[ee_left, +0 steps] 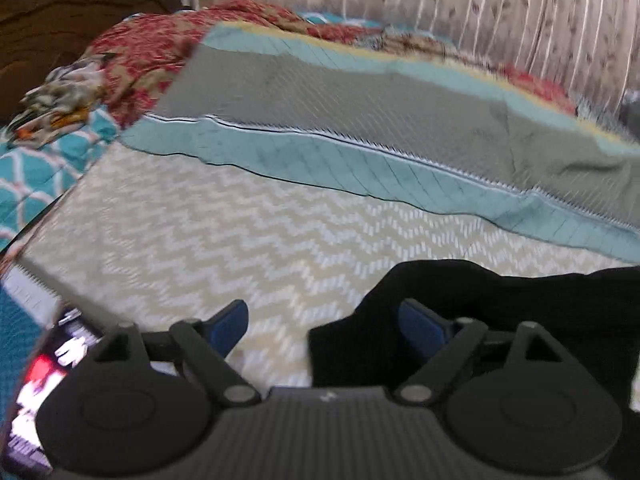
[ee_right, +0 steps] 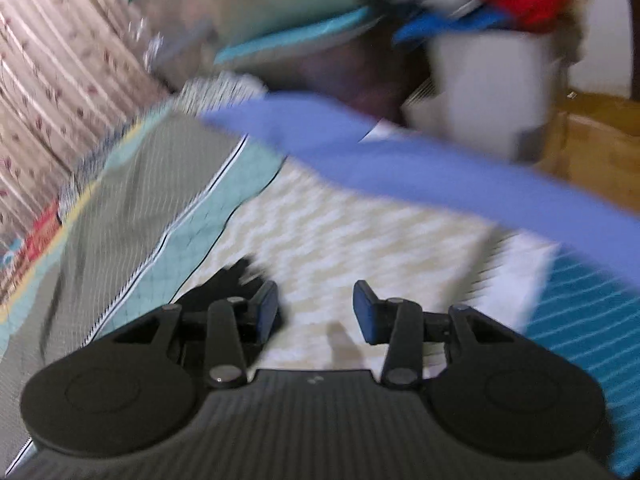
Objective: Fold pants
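On the near right of the cream zigzag-woven bed cover (ee_left: 240, 236), the black soft-fabric pants (ee_left: 540, 304) lie in a dark mass that runs off the right edge of the left wrist view, its long axis seemingly going left to right along the near side of the bed. Its left end sits under and around the right finger (ee_left: 420, 326) of the left gripper (ee_left: 324, 324), whose jaws stand wide apart with only bare cover between them; nothing is pinched. In the blurred right wrist view only a small black tip of the pants shows, just left of the right gripper (ee_right: 316, 308), whose jaws are part open and empty over the cover. Judging from this, the left hand is nearer the cloth, and the next grasp calls for a shift rightward onto the fabric edge. Farther off lie a teal and grey quilted blanket (ee_left: 360, 112) and a striped floral curtain (ee_left: 480, 8).
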Demonstrator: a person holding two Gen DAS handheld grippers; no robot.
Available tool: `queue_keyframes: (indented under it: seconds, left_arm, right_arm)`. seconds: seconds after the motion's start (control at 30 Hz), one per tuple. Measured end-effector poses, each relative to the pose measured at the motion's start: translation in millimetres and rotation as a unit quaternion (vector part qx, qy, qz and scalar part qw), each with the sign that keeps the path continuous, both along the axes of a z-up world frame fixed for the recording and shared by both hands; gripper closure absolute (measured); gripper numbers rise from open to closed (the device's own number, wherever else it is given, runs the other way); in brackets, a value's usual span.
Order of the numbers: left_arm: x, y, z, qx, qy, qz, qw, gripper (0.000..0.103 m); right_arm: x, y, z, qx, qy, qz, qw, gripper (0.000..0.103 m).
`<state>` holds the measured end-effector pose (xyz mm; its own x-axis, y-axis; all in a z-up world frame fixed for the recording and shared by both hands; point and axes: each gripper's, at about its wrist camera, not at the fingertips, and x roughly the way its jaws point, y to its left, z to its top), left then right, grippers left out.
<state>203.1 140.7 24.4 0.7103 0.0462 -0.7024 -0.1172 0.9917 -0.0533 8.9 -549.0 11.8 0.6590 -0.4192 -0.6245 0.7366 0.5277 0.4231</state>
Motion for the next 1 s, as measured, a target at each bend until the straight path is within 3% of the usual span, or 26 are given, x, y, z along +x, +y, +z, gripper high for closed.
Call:
queue_keyframes:
  seconds: [0.1, 0.2, 0.33, 0.47, 0.6, 0.73, 0.77, 0.8, 0.83, 0.87, 0.9, 0.97, 1.0]
  left_arm:
    - [-31.3, 8.5, 7.2, -0.01, 0.006, -0.011, 0.9999, 0.013]
    - [-54.5, 1.6, 0.4, 0.002, 0.039, -0.046, 0.9982, 0.007]
    - [-76.3, -4.5, -17.7, 0.027, 0.094, -0.063, 0.9932, 0.005]
    - [-89.1, 6.2, -26.0, 0.016, 0.122, -0.038, 0.9917, 0.005]
    - [-100.3, 23.9, -25.5, 0.002, 0.129, -0.012, 0.9916, 0.005]
    - [-106.2, 28.2, -38.2, -0.024, 0.158, -0.004, 0.9872, 0.005]
    - [-107.3, 26.3, -42.6, -0.035, 0.164, -0.007, 0.9858, 0.005]
    - [-108.3, 22.4, -46.5, -0.042, 0.17, -0.012, 0.9846, 0.005]
    - [-110.0, 17.7, -49.5, -0.041, 0.173, -0.014, 0.984, 0.006]
    - [-111.9, 12.9, -52.2, -0.036, 0.174, -0.013, 0.984, 0.014]
    - [-113.1, 8.2, -55.2, -0.035, 0.178, -0.018, 0.9833, 0.028]
    - [-114.6, 2.9, -57.3, -0.043, 0.184, -0.025, 0.9817, 0.042]
    - [-115.0, 0.8, -56.6, -0.04, 0.183, -0.024, 0.982, 0.042]
  right_arm:
    - [-53.8, 4.1, 6.7, -0.008, 0.016, 0.007, 1.0, 0.052]
    - [-78.5, 17.6, -3.2, -0.016, 0.054, 0.037, 0.998, 0.045]
    - [-81.3, 44.2, -21.3, -0.007, 0.092, 0.085, 0.992, 0.042]
    - [-65.5, 54.2, -27.4, -0.013, 0.114, 0.095, 0.989, 0.036]
    - [-80.1, 29.7, -21.4, -0.034, 0.079, 0.049, 0.995, 0.034]
    - [-102.0, -5.1, -39.8, 0.027, 0.046, 0.01, 0.999, 0.028]
    - [-100.6, -7.5, -47.9, 0.04, 0.053, 0.018, 0.998, 0.022]
    - [-97.3, -8.2, -57.8, 0.053, 0.07, 0.03, 0.996, 0.021]
    - [-93.7, -6.4, -66.2, 0.059, 0.087, 0.041, 0.994, 0.025]
    - [-93.0, -1.1, -68.5, 0.05, 0.091, 0.048, 0.993, 0.055]
    - [-95.7, 4.0, -64.1, 0.045, 0.08, 0.055, 0.994, 0.074]
    - [-111.1, 14.3, -40.2, -0.009, 0.033, 0.035, 0.999, 0.074]
    - [-119.1, 18.9, -27.8, -0.054, 0.038, 0.008, 0.998, 0.074]
